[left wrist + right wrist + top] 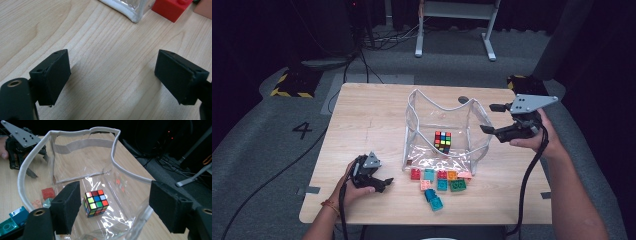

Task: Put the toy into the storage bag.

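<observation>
A clear plastic bag point(417, 107) with a white rim stands open at the middle of the wooden table point(362, 115). A colourful puzzle cube point(442, 141) lies inside it. My right gripper point(488, 118) hangs open beside the bag's right wall. In the right gripper view its jaws point(118, 206) stand wide apart over the bag's rim point(82, 130), and the cube point(96, 202) lies below on the bag's floor. My left gripper point(386, 184) rests low at the front left, open. Bare wood lies between its pads point(112, 77).
Several toy bricks lie in front of the bag: a red one point(415, 174), a green one point(457, 185), a teal pair point(434, 200). The red brick point(171, 8) and the bag's corner point(130, 11) sit ahead of the left jaws. Desk legs point(419, 35) stand beyond the table.
</observation>
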Demonstrator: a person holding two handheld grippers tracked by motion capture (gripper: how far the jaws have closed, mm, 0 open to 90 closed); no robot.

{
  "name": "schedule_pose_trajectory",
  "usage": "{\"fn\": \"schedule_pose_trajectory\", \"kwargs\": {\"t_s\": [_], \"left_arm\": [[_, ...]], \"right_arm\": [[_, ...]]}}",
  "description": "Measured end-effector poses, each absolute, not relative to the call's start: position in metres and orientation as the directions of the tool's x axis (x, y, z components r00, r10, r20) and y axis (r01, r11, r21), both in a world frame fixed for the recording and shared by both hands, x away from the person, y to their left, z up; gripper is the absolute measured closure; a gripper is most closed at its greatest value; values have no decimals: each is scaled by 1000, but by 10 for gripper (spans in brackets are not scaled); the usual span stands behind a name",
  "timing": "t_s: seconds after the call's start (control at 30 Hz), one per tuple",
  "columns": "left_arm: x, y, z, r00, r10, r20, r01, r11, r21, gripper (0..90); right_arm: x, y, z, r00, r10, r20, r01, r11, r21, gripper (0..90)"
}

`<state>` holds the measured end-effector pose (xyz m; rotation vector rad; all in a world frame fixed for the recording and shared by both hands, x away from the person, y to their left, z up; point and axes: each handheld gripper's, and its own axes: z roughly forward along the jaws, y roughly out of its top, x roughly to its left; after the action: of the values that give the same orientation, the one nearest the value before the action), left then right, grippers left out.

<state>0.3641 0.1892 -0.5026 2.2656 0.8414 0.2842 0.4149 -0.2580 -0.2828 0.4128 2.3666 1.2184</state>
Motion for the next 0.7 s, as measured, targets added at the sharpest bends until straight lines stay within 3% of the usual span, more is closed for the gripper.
{"fn": "schedule_pose_trajectory", "kwargs": {"t_s": [0.47,0.7], "left_arm": [[364,189,-503,765,643,-34,491,-548,677,135],[364,189,-503,766,643,-33,490,-549,677,135]], "right_arm": [[387,-298,-293,-828,506,-241,58,505,861,250],[376,-310,-317,-821,527,-219,87,496,864,246]]}}
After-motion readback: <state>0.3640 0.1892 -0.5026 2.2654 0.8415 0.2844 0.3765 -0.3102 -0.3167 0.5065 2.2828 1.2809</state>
